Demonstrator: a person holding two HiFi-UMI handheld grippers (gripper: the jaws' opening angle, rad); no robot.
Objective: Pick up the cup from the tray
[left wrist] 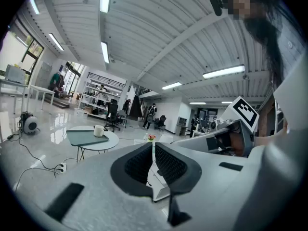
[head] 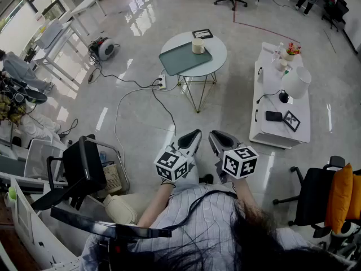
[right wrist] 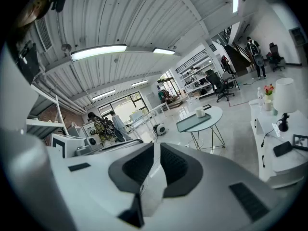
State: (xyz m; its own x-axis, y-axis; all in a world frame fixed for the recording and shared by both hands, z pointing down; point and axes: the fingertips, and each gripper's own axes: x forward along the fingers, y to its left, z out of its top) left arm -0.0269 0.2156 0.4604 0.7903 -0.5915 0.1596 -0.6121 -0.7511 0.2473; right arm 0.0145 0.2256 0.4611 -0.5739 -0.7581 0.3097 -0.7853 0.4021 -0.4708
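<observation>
1. Holding both tongs in front of the torso, the person stands well apart from the round table [head: 219, 56]; no approach yet.
2. Left gripper [left wrist: 153, 146]: jaws closed together, nothing between them.
3. Right gripper [right wrist: 155, 152]: same, closed and empty.
4. Cup [head: 198, 46] sits upright at the far end of the green tray [head: 181, 60] on that table, untouched.
5. My read: everything is left to do. Walk over, open one gripper, close on the cup, lift.
</observation>
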